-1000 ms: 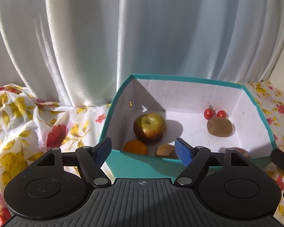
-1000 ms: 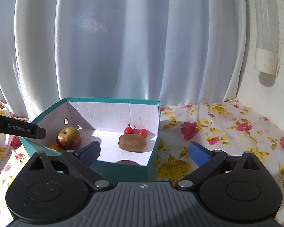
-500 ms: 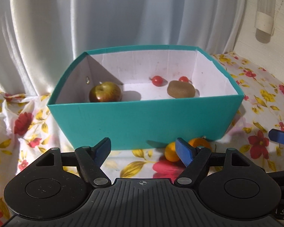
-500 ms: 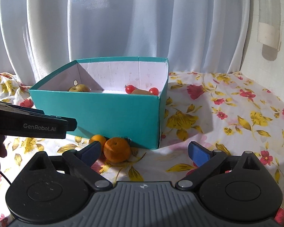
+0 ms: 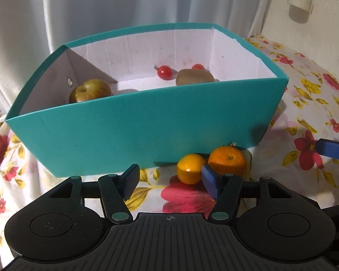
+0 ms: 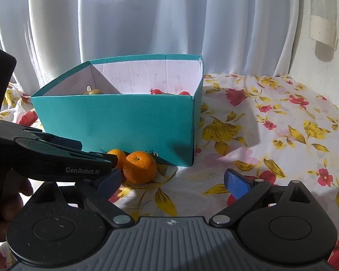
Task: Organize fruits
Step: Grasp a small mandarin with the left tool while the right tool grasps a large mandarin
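Observation:
A teal box with a white inside holds an apple, a kiwi and two cherry tomatoes. Two oranges lie on the flowered cloth against its front wall: a small one and a bigger one. My left gripper hangs low in front of them, its jaws closing; the small orange sits just ahead of the right finger, untouched. My right gripper stands open over bare cloth, with the bigger orange beyond its left finger.
White curtains hang close behind the box. The flowered cloth spreads out to the right of the box up to a pale wall. The left tool's black body, with a hand on it, crowds the left of the right wrist view.
Both grippers sank from above the box to the cloth in front of it, and the two oranges came into view. The left jaws narrowed.

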